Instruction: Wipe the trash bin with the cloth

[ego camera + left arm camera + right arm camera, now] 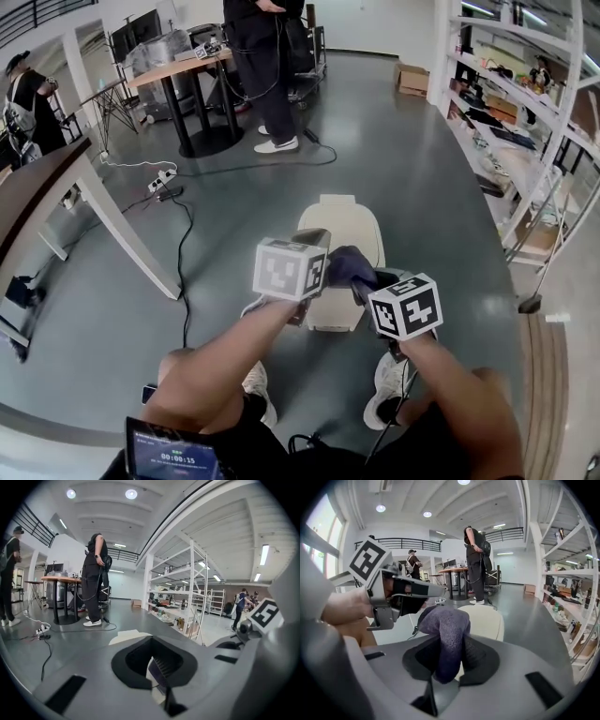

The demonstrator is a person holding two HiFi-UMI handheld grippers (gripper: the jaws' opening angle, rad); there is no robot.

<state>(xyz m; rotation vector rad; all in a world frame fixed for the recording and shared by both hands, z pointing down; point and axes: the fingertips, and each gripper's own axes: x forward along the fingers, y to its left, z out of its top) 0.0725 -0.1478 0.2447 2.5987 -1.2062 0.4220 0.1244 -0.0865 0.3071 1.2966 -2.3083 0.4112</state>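
Note:
A cream trash bin (342,221) with a closed lid stands on the grey floor just ahead of my feet; it also shows in the left gripper view (127,636) and the right gripper view (486,620). My right gripper (450,663) is shut on a dark purple cloth (444,629), held bunched over the bin's near edge (350,265). My left gripper (315,238) hovers beside it at the left, over the lid. Its jaws (157,669) stand close together with nothing between them. From the right gripper view, the left gripper (434,590) points toward the cloth.
Black cables and a power strip (161,176) lie on the floor at left. A slanted white table leg (122,234) stands left. A person (264,56) stands by a pedestal table (187,66) at the back. Metal shelves (525,131) line the right. A cardboard box (412,79) sits far right.

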